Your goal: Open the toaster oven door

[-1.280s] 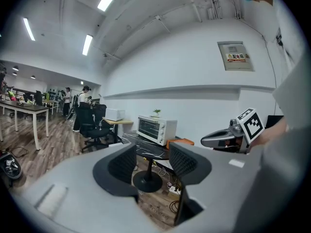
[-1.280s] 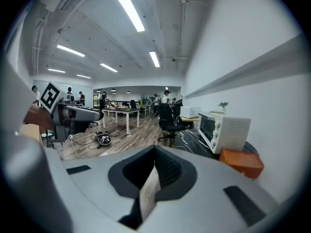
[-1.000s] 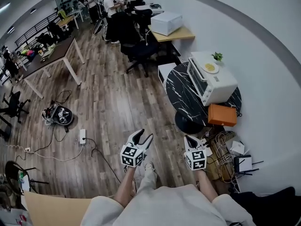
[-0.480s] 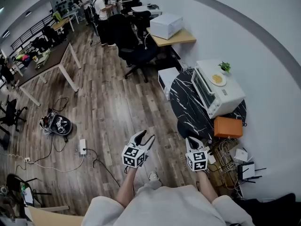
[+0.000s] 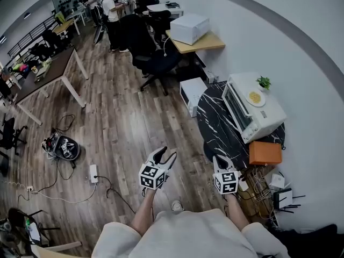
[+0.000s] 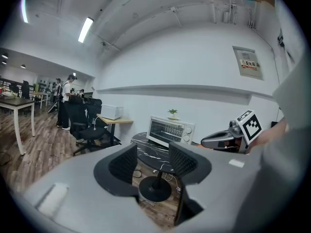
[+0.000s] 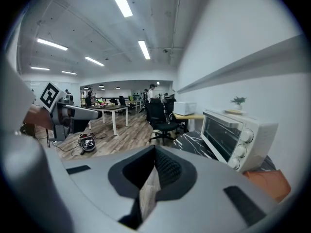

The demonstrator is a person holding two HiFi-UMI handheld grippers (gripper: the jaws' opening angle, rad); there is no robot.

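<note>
Head view: the toaster oven [image 5: 257,110] stands on a round black marble table [image 5: 212,130] against the white wall, its glass door shut and facing the room. A plate [image 5: 255,97] and a small plant [image 5: 263,82] sit on top of the oven; an orange box [image 5: 265,152] lies just beside it on the table.

Both grippers are held low in front of the person, over the wood floor [image 5: 129,117] and well apart from the oven. The left gripper [image 5: 164,156] points forward, its jaws set moderately wide; in the left gripper view only the table's pedestal base shows in the gap, far off, and nothing is held. The right gripper [image 5: 221,162] is near the table's edge. In the right gripper view its jaws meet at the tips, leaving only a thin wedge of floor visible lower down, and they grip nothing; the oven appears to the right of the jaws, with three knobs beside its door.

Background: desks, office chairs and standing persons.
</note>
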